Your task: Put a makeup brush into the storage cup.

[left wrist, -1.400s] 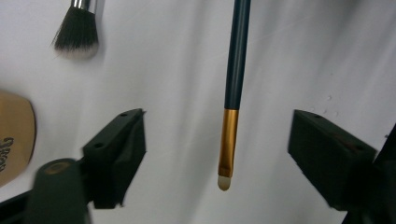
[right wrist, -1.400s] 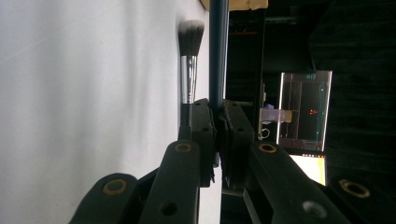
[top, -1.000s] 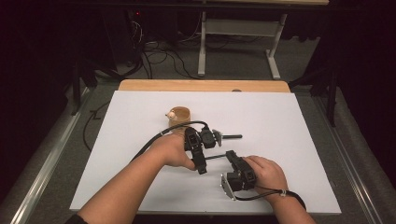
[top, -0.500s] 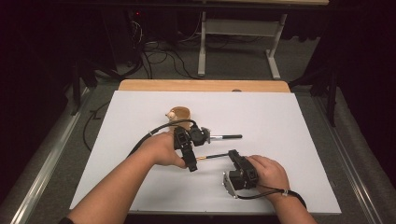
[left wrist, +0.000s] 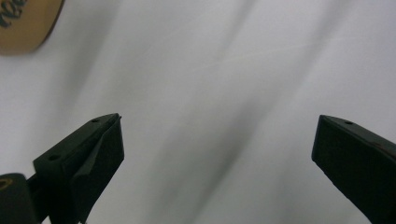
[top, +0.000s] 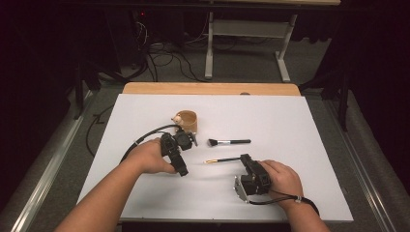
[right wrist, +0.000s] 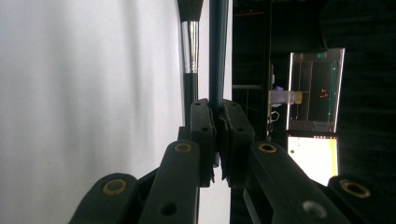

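A round wooden cup [top: 187, 121] stands on the white table [top: 300, 125]; its edge shows at the top left of the left gripper view [left wrist: 23, 23]. To its right lies a black makeup brush [top: 228, 142] with a silver ferrule [right wrist: 190, 46]. My left gripper [top: 183, 155] hovers below the cup, left of that brush, jaws wide open over bare table [left wrist: 219, 121]. My right gripper [top: 244, 158] is shut on the dark handle of a thin brush [top: 220, 160], which sticks out leftward, gold tip first [right wrist: 218, 56].
A wooden strip [top: 212, 88] runs along the table's far edge. Beyond it are a metal table frame [top: 246, 34] and loose cables [top: 164, 53] on the floor. Lit screens [right wrist: 313, 126] glow in the dark past the table in the right gripper view.
My left hand has drawn the open gripper to the left, away from the bristle end of the black brush. The brush lies where it was. The right hand has stayed put.
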Available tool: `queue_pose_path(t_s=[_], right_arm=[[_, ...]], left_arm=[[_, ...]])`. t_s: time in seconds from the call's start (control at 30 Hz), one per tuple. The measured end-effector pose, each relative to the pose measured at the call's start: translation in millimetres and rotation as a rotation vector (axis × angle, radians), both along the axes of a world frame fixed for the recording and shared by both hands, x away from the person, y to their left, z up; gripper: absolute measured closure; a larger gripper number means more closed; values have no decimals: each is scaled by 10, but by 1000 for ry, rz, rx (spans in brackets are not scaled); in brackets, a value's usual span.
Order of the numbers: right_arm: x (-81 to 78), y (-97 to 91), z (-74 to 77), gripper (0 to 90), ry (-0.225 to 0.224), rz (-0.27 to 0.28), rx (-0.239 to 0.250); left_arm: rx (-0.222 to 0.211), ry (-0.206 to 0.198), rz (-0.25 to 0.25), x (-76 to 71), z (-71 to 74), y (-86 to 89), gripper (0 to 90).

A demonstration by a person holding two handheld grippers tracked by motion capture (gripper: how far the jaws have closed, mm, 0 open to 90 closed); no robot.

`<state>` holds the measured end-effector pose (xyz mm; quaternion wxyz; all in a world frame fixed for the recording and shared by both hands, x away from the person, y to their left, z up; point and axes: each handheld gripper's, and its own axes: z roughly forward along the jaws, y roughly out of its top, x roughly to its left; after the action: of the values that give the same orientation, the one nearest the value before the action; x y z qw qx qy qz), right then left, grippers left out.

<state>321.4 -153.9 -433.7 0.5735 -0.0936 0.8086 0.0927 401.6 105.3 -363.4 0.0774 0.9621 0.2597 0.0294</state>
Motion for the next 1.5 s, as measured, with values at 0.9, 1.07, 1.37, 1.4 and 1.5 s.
queue_pose_path(t_s=[0.9,1.07,1.37,1.4,1.5], right_arm=[[38,-58,25,873,62,-74,99],[50,-73,38,874,75,-88,127],[67,-94,59,873,98,-101,168],[67,-94,59,873,100,-105,170],[71,-93,56,873,108,-109,175]], left_arm=[[-274,-168,352,-57,-426,597,33],[-329,-215,374,-120,-457,628,34],[-455,-277,458,-226,-533,689,27],[-476,-300,475,-247,-547,709,27],[-520,-335,490,-267,-559,750,28]])
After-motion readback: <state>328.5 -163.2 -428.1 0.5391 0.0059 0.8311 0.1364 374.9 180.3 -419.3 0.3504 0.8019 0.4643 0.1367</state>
